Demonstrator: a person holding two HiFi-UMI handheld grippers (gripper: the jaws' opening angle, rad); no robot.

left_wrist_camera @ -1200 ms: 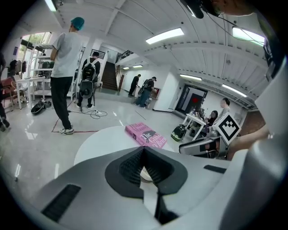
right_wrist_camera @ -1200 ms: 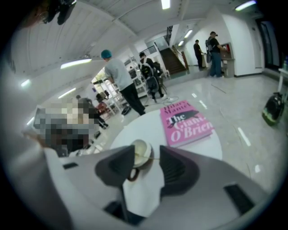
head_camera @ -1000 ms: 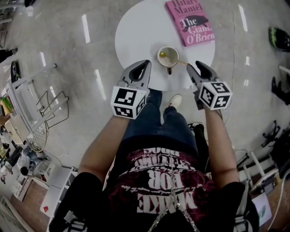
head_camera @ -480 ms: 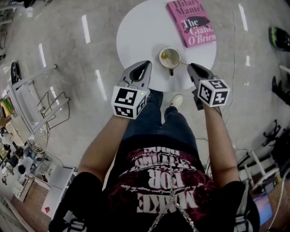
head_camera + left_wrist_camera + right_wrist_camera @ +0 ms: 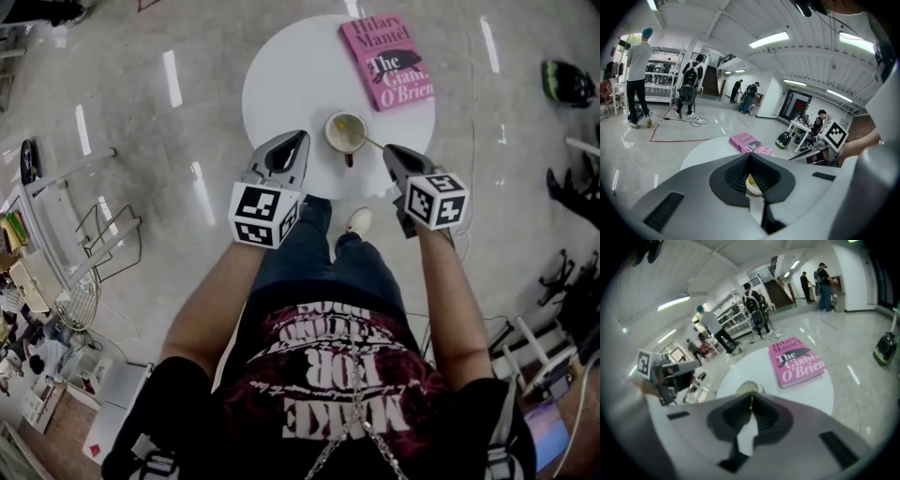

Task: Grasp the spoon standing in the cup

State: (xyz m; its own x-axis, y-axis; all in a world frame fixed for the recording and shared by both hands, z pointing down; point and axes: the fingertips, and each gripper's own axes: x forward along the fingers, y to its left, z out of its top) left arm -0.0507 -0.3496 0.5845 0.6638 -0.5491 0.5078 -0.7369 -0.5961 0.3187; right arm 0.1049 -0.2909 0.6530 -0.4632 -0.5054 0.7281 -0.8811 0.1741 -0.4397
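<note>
A cream cup (image 5: pixel 345 133) stands near the front edge of the round white table (image 5: pixel 291 75). A thin gold spoon (image 5: pixel 371 143) leans out of it to the right. My right gripper (image 5: pixel 386 150) has just been closing, and its jaws now pinch the spoon handle (image 5: pixel 751 402), with the cup (image 5: pixel 749 387) just beyond the tips. My left gripper (image 5: pixel 302 138) hovers left of the cup with its tips together and nothing held. Through the hollow between its fingers in the left gripper view (image 5: pixel 750 155) I see the cup (image 5: pixel 753 185).
A pink book (image 5: pixel 386 58) lies at the table's far right, also seen as the book (image 5: pixel 796 362) in the right gripper view. My legs and a shoe (image 5: pixel 359 220) are below the table's front edge. A wire rack (image 5: pixel 84 244) stands on the floor at left. Several people stand far off in the hall.
The right gripper's jaws, wide apart a second ago, have come together on the spoon handle. Both hands stay in about the same place by the cup.
</note>
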